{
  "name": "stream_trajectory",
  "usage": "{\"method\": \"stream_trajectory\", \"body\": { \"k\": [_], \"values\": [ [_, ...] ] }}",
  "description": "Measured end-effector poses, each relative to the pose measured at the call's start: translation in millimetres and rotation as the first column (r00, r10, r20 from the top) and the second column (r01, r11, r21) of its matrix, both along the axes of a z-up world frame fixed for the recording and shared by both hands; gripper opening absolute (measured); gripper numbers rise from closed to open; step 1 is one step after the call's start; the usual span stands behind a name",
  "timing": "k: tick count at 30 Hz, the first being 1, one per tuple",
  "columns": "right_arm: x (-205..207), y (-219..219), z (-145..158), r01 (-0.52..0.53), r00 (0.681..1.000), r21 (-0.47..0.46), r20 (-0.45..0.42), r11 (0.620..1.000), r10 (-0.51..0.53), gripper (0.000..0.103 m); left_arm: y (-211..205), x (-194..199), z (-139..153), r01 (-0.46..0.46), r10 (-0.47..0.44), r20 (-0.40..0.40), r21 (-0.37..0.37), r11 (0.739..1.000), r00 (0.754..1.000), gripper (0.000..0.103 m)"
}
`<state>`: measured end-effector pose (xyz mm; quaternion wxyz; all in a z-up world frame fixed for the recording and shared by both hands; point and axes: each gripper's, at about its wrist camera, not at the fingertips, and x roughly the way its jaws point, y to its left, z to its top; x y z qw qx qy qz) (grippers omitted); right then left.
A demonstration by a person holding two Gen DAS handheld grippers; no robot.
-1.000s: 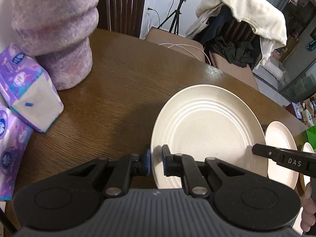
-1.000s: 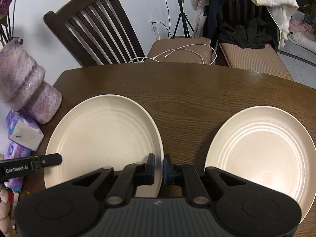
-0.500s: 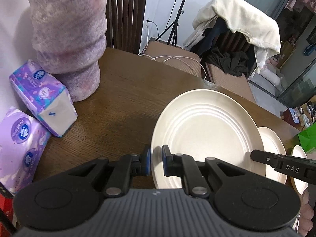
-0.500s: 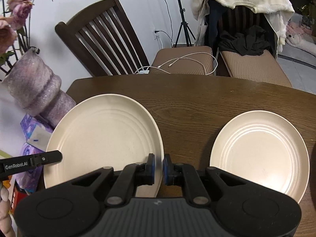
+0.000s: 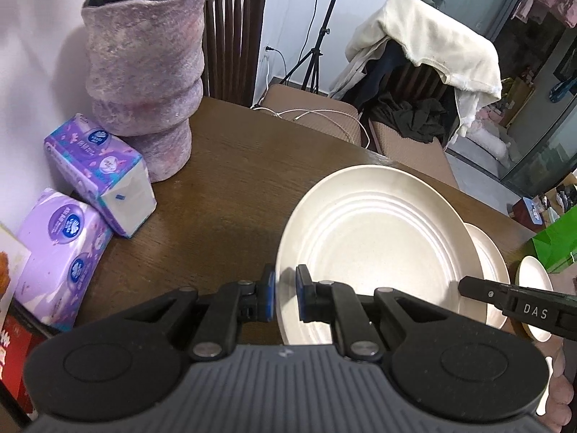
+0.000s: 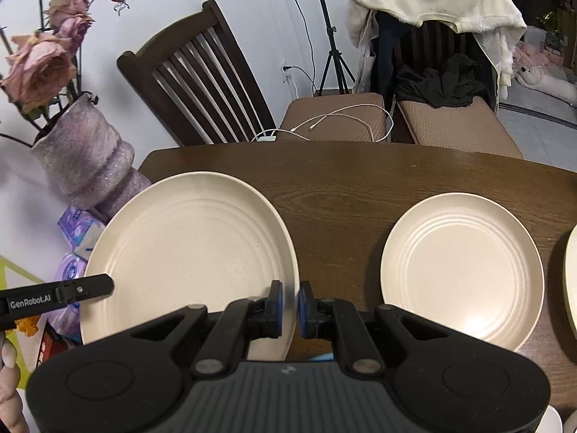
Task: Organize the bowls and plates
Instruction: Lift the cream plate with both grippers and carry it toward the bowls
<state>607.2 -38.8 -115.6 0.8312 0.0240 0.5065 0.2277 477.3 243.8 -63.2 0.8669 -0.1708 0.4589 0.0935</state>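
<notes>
I have both tools clamped on the big cream plate (image 5: 371, 245): left tool (image 5: 285, 297) on its left rim, right tool (image 6: 288, 305) on its right, plate clear of the desk (image 6: 360, 180). I'd keep it level and centre it over the smaller plate (image 6: 461, 267) before lowering.

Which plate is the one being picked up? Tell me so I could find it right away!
Look at the brown wooden table, near the purple vase with dried roses. The big cream plate there is the one. Unlike the other cream plate, which lies flat alone to its right, it has the left gripper and the right gripper pinching its rim on opposite sides.
</notes>
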Motion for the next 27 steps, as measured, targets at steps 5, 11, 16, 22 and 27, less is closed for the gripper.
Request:
{"method": "stream_trajectory", "body": {
  "k": [5, 11, 16, 22, 27],
  "values": [
    [-17.6, -4.8, 8.1, 0.003, 1.000, 0.005, 0.006, 1.000, -0.003, 0.009, -3.9, -16.0, 8.2, 0.001, -0.001, 0.007, 0.002, 1.000, 1.000, 0.012],
    [-38.7, -10.4, 18.2, 0.007, 1.000, 0.009, 0.014, 1.000, -0.007, 0.009, -9.8, -37.9, 17.8, 0.001, -0.002, 0.013, 0.003, 1.000, 1.000, 0.012],
    [-59.7, -17.4, 26.8, 0.005, 1.000, 0.011, 0.021, 1.000, -0.006, 0.009, -15.4, -57.1, 28.2, 0.002, -0.003, 0.022, 0.005, 1.000, 1.000, 0.012],
    [-85.6, -27.4, 39.4, 0.014, 0.999, 0.015, 0.033, 1.000, -0.014, 0.009, -27.1, -80.7, 40.7, 0.009, -0.009, 0.031, 0.007, 1.000, 0.999, 0.012],
    [-104.5, -38.7, 49.9, 0.022, 0.999, 0.020, 0.037, 1.000, -0.023, 0.009, -37.2, -99.1, 49.0, 0.017, -0.017, 0.034, 0.010, 1.000, 0.999, 0.012]
  ]
}}
